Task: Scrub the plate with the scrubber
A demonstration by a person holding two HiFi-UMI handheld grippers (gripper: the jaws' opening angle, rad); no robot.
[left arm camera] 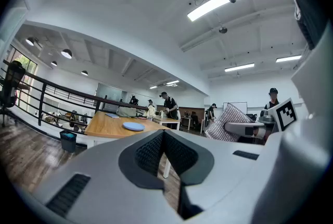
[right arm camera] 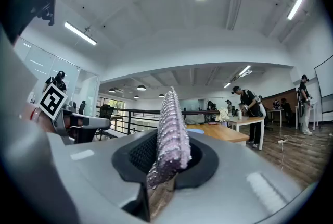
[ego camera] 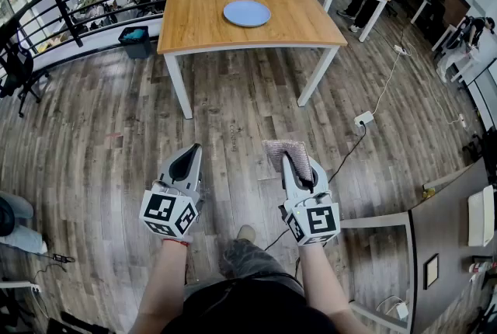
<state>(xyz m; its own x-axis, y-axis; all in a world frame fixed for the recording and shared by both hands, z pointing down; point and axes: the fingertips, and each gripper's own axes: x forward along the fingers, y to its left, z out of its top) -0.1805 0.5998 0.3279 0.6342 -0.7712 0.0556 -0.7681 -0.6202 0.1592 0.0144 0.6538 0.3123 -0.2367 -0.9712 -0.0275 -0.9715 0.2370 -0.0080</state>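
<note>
The work is at the approach stage: the scrubber is already in hand, but the plate is out of reach. The right gripper (ego camera: 290,166) is clamped on the scrubber (ego camera: 286,151), a silvery mesh pad that stands on edge between the jaws and sticks out past their tips in the right gripper view. The left gripper (ego camera: 189,155) has its jaws closed together with nothing between them. Both are held low over the plank floor, in front of the person.

The blue plate (ego camera: 247,12) lies flat about the middle of the wooden table (ego camera: 203,18), well apart from both grippers, with bare floor between. No scrubbing contact has been made yet.

The next move probably calls for walking up to the near edge of the table and turning the right gripper so the pad's broad face meets the plate. The left gripper would likely have to open to pin the plate's rim, since a bare plate on smooth wood may slide under rubbing.
</note>
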